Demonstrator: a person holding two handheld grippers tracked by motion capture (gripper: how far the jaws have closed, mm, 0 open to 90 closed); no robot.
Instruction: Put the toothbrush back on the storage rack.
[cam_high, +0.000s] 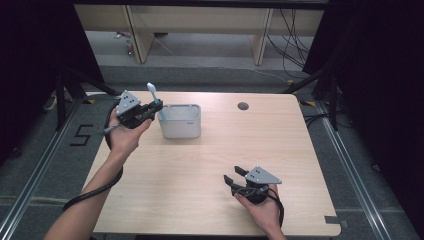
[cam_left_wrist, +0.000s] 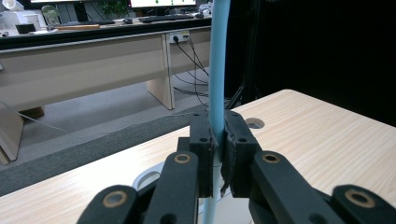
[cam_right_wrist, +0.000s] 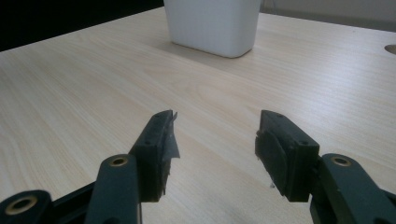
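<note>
Pale wood table (cam_high: 210, 165). My left gripper (cam_high: 151, 108) clamps blue toothbrush (cam_left_wrist: 218, 70) upright over white holder (cam_high: 181, 121). Right gripper (cam_high: 234, 180) open, empty. Risk: tilted handle catches rim, tips holder.

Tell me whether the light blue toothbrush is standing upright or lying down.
Upright, slightly tilted. The toothbrush is clamped in the left hand-held gripper, head up, its lower end dipping into the white container.
</note>
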